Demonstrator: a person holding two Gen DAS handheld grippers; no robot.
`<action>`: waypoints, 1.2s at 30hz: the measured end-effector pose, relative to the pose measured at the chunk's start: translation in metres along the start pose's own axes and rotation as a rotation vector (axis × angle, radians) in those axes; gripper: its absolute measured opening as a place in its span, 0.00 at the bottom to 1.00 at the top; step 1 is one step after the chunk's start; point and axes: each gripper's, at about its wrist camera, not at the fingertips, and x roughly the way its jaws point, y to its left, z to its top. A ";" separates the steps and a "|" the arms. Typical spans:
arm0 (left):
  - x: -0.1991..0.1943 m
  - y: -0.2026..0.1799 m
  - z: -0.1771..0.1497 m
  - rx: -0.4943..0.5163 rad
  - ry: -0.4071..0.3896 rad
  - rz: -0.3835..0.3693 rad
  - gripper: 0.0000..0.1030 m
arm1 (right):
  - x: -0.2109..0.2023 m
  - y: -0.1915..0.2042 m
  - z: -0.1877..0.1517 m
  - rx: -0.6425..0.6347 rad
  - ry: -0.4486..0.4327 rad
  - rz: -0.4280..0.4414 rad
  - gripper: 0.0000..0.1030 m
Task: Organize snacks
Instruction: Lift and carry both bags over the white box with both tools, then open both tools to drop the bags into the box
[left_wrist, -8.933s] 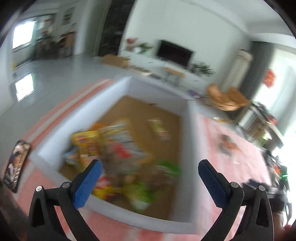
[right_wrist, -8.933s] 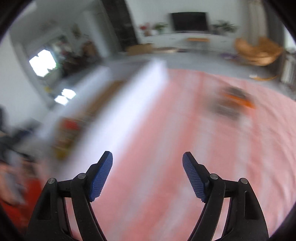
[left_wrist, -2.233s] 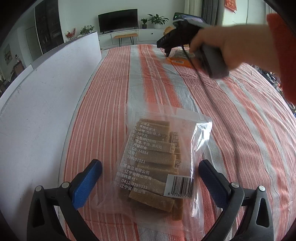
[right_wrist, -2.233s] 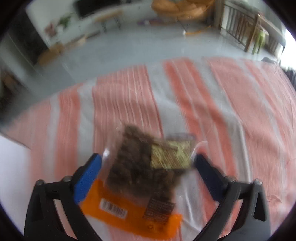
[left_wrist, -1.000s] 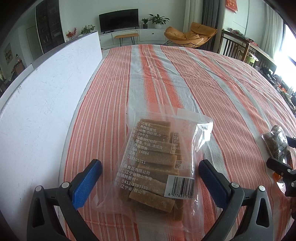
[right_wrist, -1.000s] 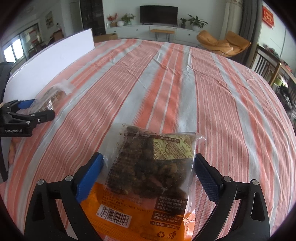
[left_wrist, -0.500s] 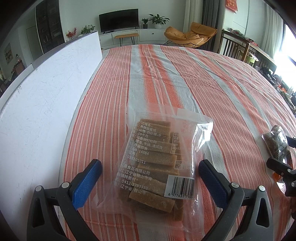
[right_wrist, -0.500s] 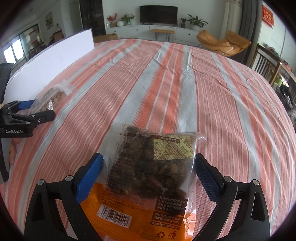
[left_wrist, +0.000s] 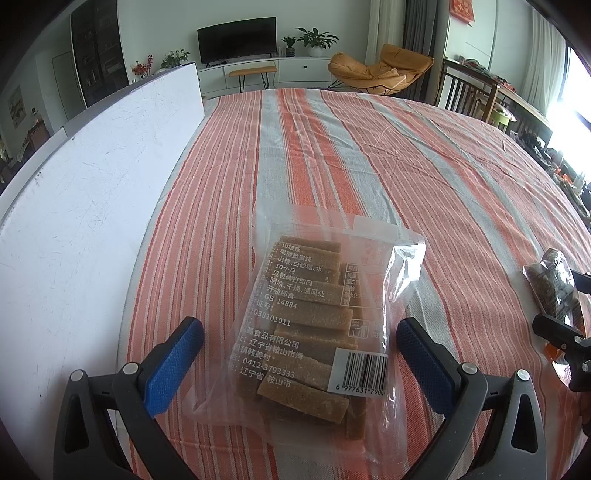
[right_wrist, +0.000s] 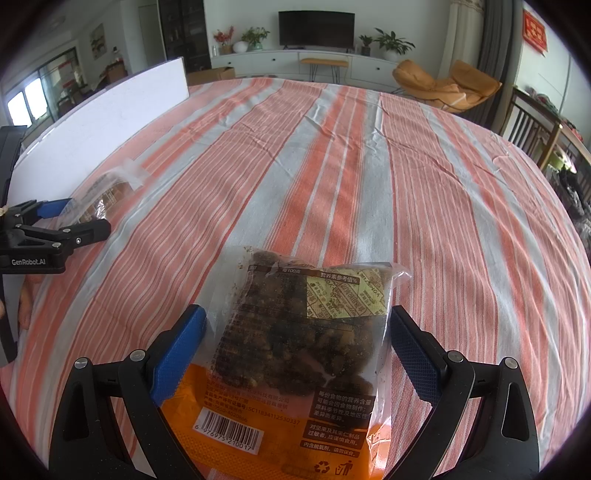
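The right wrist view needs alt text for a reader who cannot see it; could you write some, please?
A clear-and-orange snack bag of dark brown pieces lies on a striped tablecloth between the open right tongs. At far left, the left tongs straddle another clear packet.

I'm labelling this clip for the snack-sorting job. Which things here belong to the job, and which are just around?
Job:
- clear bag of brown bars, between the open left gripper
- orange bag of dark snack pieces, between the open right gripper
- white box wall

Just around:
- striped tablecloth
- TV
- orange armchair
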 end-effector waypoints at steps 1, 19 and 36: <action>0.000 0.000 0.000 0.000 0.000 0.001 1.00 | 0.000 0.000 0.000 0.000 0.000 0.000 0.96; -0.010 0.005 0.019 0.107 0.180 -0.071 0.52 | -0.003 -0.025 0.032 0.154 0.294 0.056 0.68; -0.185 0.180 0.067 -0.237 -0.141 -0.182 0.52 | -0.117 0.128 0.161 0.053 -0.033 0.415 0.65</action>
